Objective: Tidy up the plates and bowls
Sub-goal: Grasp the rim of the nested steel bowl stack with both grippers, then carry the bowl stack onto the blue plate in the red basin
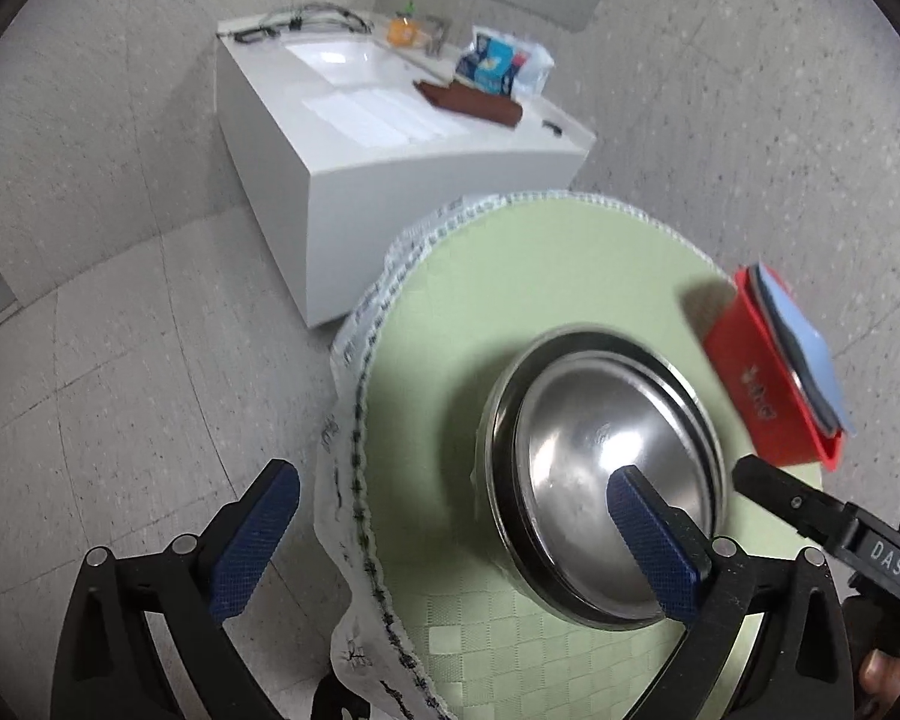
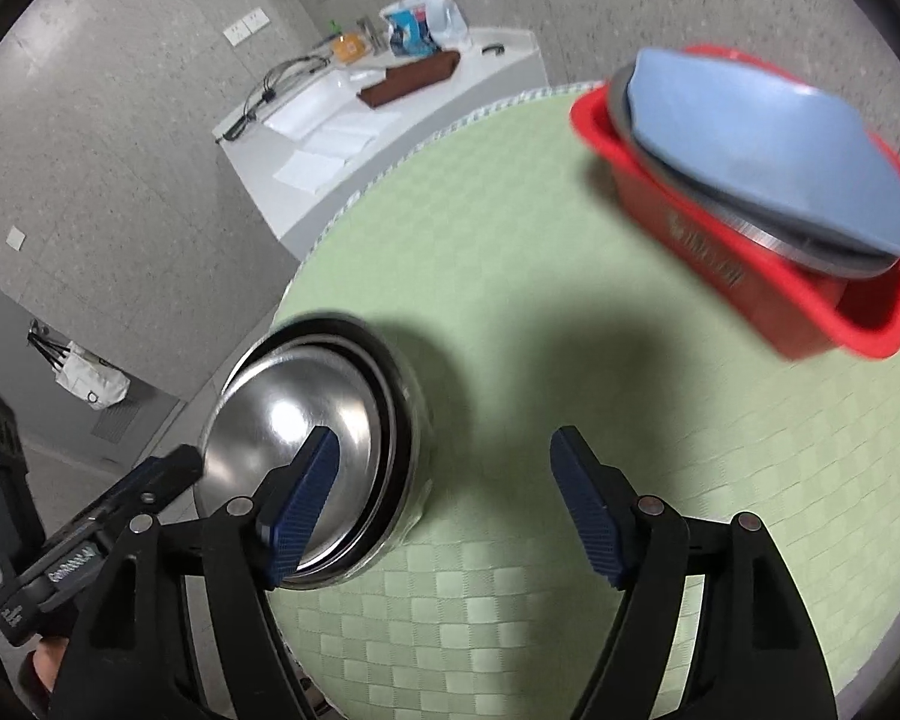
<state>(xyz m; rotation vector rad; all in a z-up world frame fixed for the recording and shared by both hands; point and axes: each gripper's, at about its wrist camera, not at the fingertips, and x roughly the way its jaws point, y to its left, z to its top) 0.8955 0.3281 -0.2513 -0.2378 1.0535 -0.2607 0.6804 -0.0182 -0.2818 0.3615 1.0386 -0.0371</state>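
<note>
Down on the round tabletop (image 2: 510,192), covered with a pale green checked cloth, a stack of shiny stainless-steel bowls (image 1: 606,480) sits near the cloth's edge, nested one inside another and open side up. From the left wrist view the left gripper (image 1: 450,534) has its jaws spread wide apart with nothing between them: one blue-padded finger hangs over the grey floor (image 1: 150,330) beyond the cloth's edge, the other shows in front of the top bowl's hollow — whether it touches the metal cannot be told. From the right wrist view the right gripper (image 2: 444,504) also has its jaws apart and holds nothing; its one finger shows in front of the bowl stack's rim, the other over bare green cloth beside the stack. Each gripper's black body appears at the edge of the other's view, so the two stand close together on either side of the stack. Farther across the tabletop, well apart from the bowls, stands a red plastic rectangular bin (image 2: 750,276) holding plates tilted on edge — a light blue plate (image 2: 750,150) in front and a grey one (image 2: 750,222) behind it. Beyond the tabletop a white counter (image 1: 426,180) with a sink carries a brown folded cloth (image 1: 468,102), blue packets (image 1: 498,63) and an orange bottle (image 1: 403,31).
</note>
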